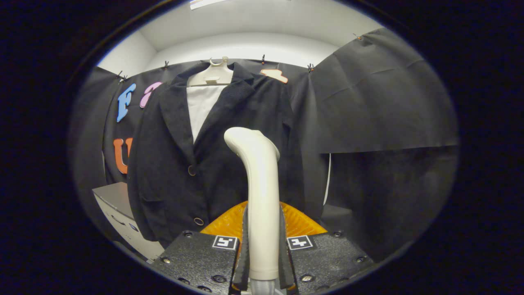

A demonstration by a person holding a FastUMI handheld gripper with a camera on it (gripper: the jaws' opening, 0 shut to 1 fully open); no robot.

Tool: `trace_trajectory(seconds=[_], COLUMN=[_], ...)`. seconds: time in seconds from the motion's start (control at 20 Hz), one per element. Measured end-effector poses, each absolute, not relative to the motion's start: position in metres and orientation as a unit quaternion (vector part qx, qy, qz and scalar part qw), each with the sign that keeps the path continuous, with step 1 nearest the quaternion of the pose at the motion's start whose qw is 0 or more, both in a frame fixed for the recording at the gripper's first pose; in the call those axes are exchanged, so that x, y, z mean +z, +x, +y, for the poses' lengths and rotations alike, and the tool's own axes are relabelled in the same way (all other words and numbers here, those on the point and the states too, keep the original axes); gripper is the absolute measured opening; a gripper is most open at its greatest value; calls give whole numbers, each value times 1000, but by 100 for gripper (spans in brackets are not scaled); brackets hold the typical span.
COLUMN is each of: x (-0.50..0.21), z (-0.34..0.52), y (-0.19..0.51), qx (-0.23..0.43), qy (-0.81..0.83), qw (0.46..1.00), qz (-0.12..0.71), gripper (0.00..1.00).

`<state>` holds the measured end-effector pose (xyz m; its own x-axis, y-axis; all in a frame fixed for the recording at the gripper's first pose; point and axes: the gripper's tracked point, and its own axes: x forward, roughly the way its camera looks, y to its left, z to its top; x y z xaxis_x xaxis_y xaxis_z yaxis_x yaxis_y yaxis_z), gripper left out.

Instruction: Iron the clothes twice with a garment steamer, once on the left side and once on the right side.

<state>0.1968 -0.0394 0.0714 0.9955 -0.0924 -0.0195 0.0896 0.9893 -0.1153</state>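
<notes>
steamer (258, 184) in tool (264, 241) before jacket (213, 155)

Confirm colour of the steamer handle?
Cream-white steamer handle, clamped in the hand-held gripper; gripper view.

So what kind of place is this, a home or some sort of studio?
Likely a staged booth: black cloth wall clipped up, a dark blazer on a hanger, and the gripper shut on a garment steamer.
</notes>
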Motion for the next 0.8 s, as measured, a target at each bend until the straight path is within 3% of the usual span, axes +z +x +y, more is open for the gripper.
trace_trajectory(seconds=[0.8], x=[-33], z=[-34], y=[158], qx=[-45], qy=[-112], qw=[989], qz=[86], gripper=[31])
